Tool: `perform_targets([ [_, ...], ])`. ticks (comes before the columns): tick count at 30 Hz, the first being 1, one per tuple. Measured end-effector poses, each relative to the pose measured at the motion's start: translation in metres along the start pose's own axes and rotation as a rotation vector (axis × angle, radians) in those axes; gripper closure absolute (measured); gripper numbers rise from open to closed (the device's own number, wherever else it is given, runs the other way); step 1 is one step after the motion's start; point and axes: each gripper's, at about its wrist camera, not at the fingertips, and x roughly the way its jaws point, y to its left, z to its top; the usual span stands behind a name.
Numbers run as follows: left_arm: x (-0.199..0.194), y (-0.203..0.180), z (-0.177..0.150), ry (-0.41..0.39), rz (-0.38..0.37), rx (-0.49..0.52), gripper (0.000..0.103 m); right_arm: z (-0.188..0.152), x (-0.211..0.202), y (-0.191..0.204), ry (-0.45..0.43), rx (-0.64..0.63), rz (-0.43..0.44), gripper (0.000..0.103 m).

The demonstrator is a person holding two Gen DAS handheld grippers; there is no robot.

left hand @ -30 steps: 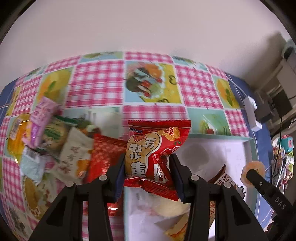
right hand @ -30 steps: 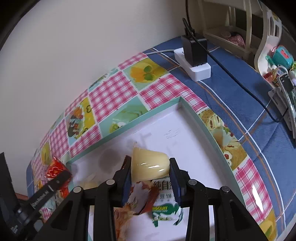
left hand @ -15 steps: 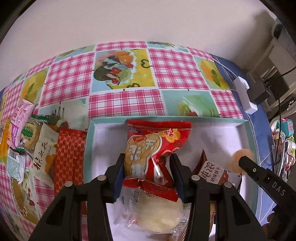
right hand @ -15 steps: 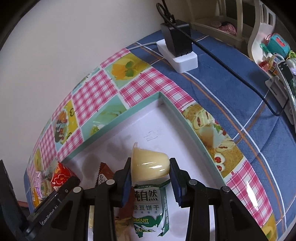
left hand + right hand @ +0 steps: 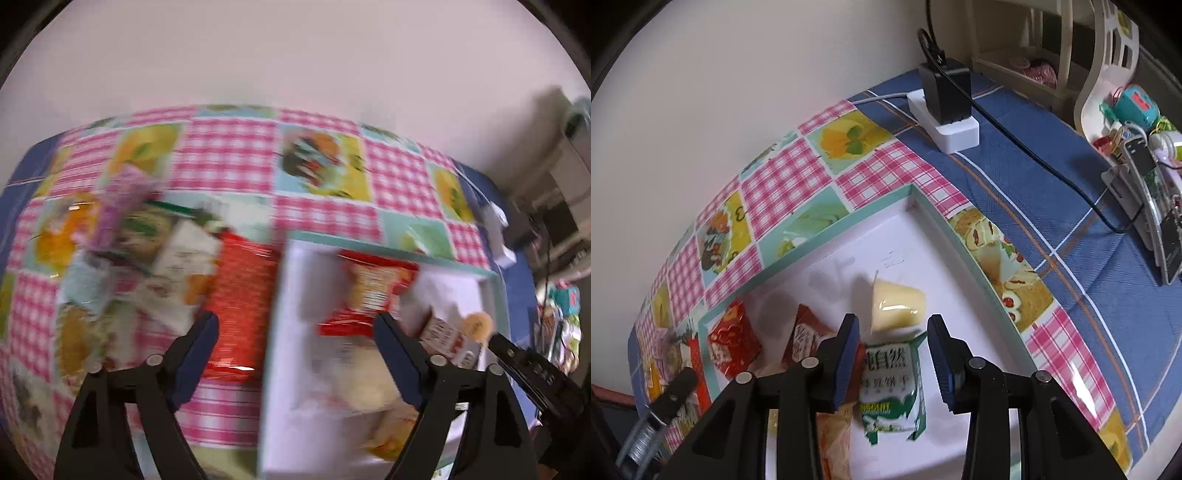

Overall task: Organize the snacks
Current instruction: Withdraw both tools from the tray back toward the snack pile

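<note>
Releasing into tray (image 5: 827, 236): left tool (image 5: 295, 332) opening wide off red packet (image 5: 373, 295), right tool (image 5: 892, 347) parting off jelly cup (image 5: 897, 306), both empty; next, fetching counter snacks (image 5: 147, 258).

- The tray (image 5: 827, 230) lies on the tablecloth (image 5: 783, 184), near the wall.
- Inside it, the jelly cup (image 5: 897, 304) lies on its side just beyond the biscuit packet (image 5: 890, 387).
- The red snack packet (image 5: 733, 345) lies by the tray's left edge.
- The power strip (image 5: 945, 123) sits beyond the tray's far right corner.
</note>
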Motion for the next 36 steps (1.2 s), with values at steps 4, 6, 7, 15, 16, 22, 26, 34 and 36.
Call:
perform_targets([
  [4,-0.011,0.026,-0.008,-0.016,0.072,-0.041,0.005,-0.013,-0.007,0.015,0.004,-0.054,-0.002,0.046],
  [6,-0.015,0.039,-0.015,-0.006,0.109,-0.055,0.005,-0.022,-0.009,0.024,0.012,-0.08,0.007,0.041],
  [7,-0.016,0.045,-0.019,-0.001,0.125,-0.059,0.005,-0.026,-0.01,0.028,0.015,-0.09,0.019,0.034],
  [15,-0.034,0.066,-0.035,-0.015,0.2,-0.065,0.005,-0.053,-0.023,0.065,-0.012,-0.201,0.054,0.005],
  [16,-0.038,0.069,-0.036,-0.021,0.214,-0.072,0.005,-0.056,-0.024,0.068,-0.016,-0.212,0.053,0.0],
  [22,-0.053,0.098,-0.039,-0.036,0.288,-0.166,0.005,-0.069,-0.029,0.082,-0.029,-0.255,0.055,0.0],
  [26,-0.059,0.117,-0.04,-0.035,0.315,-0.215,0.005,-0.076,-0.031,0.096,-0.03,-0.297,0.069,0.0],
  [34,-0.067,0.156,-0.035,-0.041,0.364,-0.282,0.005,-0.093,-0.031,0.124,-0.03,-0.385,0.09,0.0],
  [36,-0.068,0.168,-0.033,-0.034,0.369,-0.305,0.005,-0.096,-0.031,0.13,-0.029,-0.402,0.091,0.0],
])
